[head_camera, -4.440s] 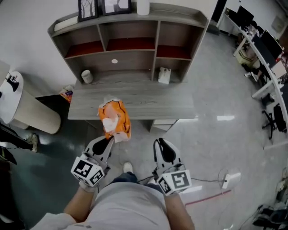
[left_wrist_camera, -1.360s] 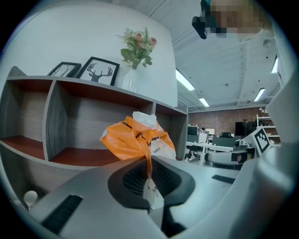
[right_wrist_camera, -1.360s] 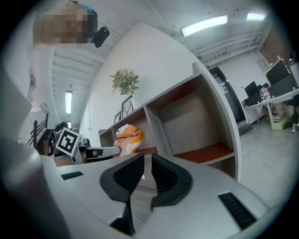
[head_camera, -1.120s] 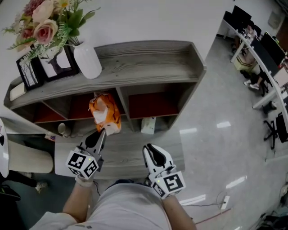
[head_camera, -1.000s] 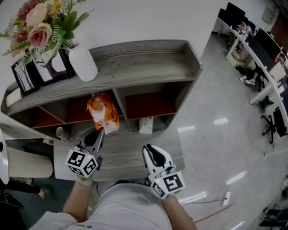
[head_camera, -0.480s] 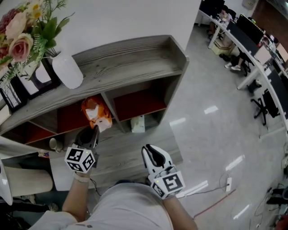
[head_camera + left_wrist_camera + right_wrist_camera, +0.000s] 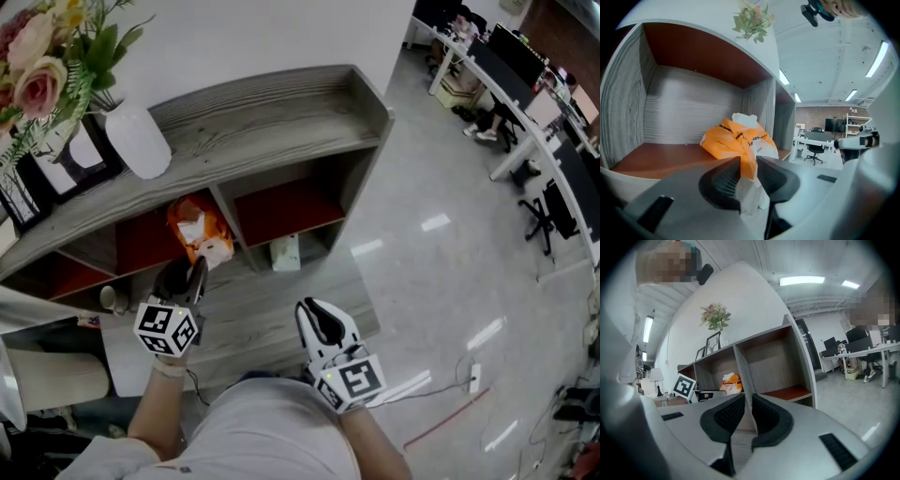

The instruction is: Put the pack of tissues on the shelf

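tissue pk [image 7: 194,226] on shelf [image 7: 267,111], mid bay

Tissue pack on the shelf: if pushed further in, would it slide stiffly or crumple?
Probably crumple first: the tissue pack has a creased wrapper with a loose drooping end. It looks light for its size, being puffy and soft. Lying low and wide on the shelf, it seems unlikely to tip or roll.
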The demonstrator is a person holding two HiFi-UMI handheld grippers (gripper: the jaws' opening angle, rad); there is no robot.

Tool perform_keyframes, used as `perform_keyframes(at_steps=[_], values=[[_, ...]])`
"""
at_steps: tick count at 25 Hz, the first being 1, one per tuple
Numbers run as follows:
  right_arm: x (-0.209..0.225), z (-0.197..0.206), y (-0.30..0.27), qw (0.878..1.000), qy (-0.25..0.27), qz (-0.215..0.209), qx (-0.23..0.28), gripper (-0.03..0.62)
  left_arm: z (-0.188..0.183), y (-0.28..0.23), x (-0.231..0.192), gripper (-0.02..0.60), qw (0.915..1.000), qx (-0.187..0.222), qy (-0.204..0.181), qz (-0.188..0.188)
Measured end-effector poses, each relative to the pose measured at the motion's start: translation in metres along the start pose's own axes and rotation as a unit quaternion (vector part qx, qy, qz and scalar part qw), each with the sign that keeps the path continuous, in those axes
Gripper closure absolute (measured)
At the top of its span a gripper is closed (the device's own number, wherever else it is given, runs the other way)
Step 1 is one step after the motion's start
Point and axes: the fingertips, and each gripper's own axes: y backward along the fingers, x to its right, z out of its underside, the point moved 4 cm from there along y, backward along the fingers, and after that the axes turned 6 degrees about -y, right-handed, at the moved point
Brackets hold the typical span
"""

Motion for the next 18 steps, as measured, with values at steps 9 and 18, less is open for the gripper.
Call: perform_keyframes(at_steps=[9,18], values=[[-0.009,0.0,-0.004,1.0,0.002,-0.021,0.0,0.537,-0.01,0.024,-0.002,0.455,0.9997,0.016,0.003,-0.019],[-0.034,0.005,-0.031,0.996,0.004,-0.09,-0.011,0.537,-0.013,0.07,-0.008,0.454,0.9972,0.031,0.011,-0.066]])
